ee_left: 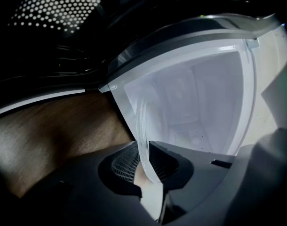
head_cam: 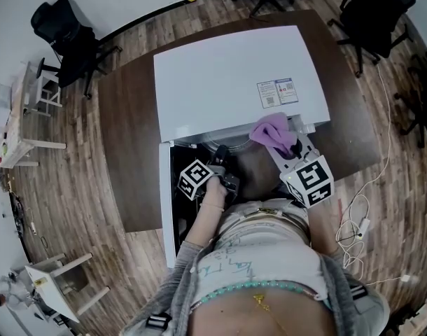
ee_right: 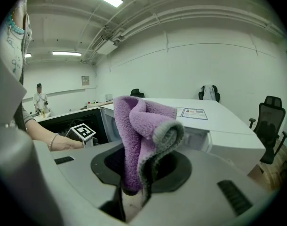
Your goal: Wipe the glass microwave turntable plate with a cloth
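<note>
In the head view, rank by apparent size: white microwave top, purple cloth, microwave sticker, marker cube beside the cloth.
1. White microwave top
2. Purple fleece cloth and black-and-white marker cube: look alike, cube nearer the camera, so unranked
3. Rectangular printed sticker

Grey cardigan (head_cam: 337, 285), white printed top (head_cam: 264, 249)

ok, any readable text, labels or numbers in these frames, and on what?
No text is legible.
Sticker on the microwave top: printed, too small to read in the head and right gripper views.
Wall sign: too small to read.
Marker cubes: square patterns, no words.
</note>
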The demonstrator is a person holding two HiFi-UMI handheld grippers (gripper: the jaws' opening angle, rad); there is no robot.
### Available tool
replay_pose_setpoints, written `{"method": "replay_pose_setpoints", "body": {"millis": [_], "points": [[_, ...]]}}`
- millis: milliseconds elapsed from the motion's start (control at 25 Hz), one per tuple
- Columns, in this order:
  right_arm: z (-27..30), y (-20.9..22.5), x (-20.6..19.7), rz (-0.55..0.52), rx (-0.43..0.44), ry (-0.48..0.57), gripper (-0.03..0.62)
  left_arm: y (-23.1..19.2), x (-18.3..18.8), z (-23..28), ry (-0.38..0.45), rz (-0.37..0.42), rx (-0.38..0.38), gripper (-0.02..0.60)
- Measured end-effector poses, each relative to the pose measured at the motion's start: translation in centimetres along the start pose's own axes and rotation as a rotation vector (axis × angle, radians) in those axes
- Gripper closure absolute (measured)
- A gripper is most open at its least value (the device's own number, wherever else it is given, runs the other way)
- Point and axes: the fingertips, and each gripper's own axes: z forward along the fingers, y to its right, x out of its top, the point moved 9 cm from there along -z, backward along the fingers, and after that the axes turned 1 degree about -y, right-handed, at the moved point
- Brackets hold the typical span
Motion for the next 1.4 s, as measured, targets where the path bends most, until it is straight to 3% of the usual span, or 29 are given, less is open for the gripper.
{"method": "replay_pose_setpoints", "body": {"millis": [560, 960, 1400], "points": [[-2.3, -0.1, -1.8, 0.025, -0.039, -0.007, 0.485, -1.2, -1.3, -2.0, 0.004, 0.007, -0.004, 0.512], [-2.7, -0.6, -2.5, 0.019, -0.049, -0.036, 0.485, -2.2, -3.4, -2.9, -0.040, -0.002, -0.014, 0.511], [-2.3, -1.3, -2.9, -0.001, -0.052, -0.092, 0.485, -2.9, -4.1, -2.9, -0.003, 0.009, -0.065, 0.512]]}}
